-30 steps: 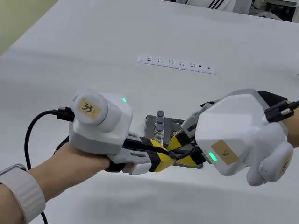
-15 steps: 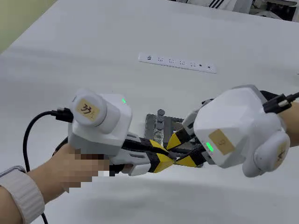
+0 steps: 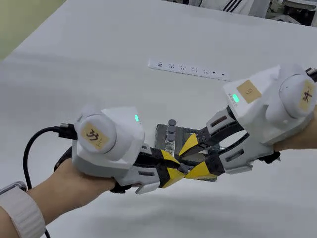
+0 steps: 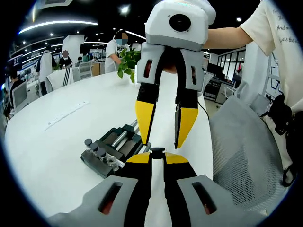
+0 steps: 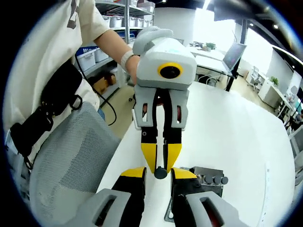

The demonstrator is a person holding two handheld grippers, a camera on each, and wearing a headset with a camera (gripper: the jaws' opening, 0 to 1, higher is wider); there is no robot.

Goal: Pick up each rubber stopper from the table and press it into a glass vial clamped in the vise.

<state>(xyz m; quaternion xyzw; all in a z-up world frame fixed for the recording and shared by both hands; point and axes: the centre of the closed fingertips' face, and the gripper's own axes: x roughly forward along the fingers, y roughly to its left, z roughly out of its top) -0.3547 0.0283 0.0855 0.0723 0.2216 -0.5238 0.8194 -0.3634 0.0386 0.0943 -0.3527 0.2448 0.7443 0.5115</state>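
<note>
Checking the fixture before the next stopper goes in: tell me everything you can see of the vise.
The vise is a small, dark grey metal block lying flat on the white table, with a bright screw rod running along its middle. At one end it clamps a row of small glass vials standing upright, several capped with dark stoppers. The left tool and right tool meet beside it without touching it.

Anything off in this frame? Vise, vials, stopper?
Nothing stands out. Vise sits flat, vials stand upright in a row, nothing spilled. Left gripper pinches a stopper at its jaw tips, right gripper open around it.
</note>
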